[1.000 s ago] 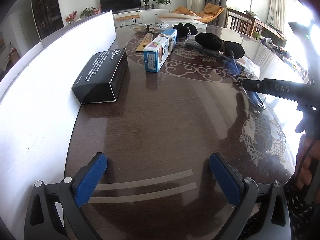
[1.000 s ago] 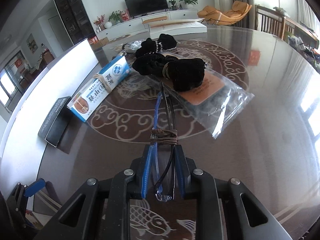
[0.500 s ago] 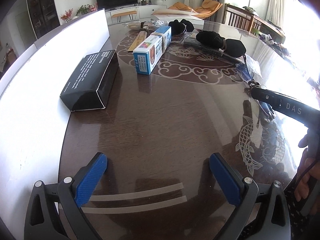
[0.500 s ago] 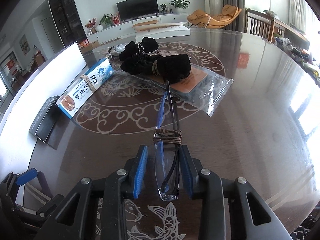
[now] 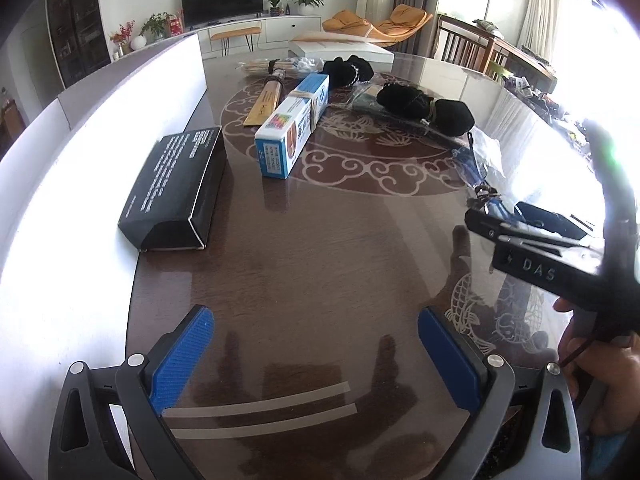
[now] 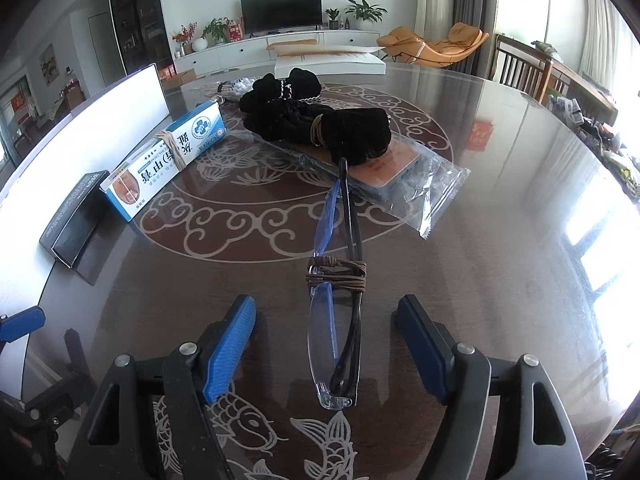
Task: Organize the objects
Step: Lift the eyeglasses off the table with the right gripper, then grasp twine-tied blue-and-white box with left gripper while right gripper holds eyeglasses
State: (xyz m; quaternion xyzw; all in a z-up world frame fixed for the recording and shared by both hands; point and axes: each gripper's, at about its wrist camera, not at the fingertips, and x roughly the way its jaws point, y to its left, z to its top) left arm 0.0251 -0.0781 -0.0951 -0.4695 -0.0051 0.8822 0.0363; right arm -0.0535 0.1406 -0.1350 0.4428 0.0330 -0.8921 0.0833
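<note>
The bundled glasses (image 6: pixel 338 320), light, brittle and slick, lie on the tabletop (image 6: pixel 500 240) between the spread fingers of the released right tool (image 6: pixel 326 328), best gripped by the corded middle; the left tool (image 5: pixel 316 354) gapes empty.

Folded glasses (image 6: pixel 340 316) — cord-bound, lying flat on table (image 6: pixel 500 240)

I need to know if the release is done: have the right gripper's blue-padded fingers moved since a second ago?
Yes. The right gripper was shut on the bundled blue and black glasses; its fingers now stand apart, clear of them.
</note>
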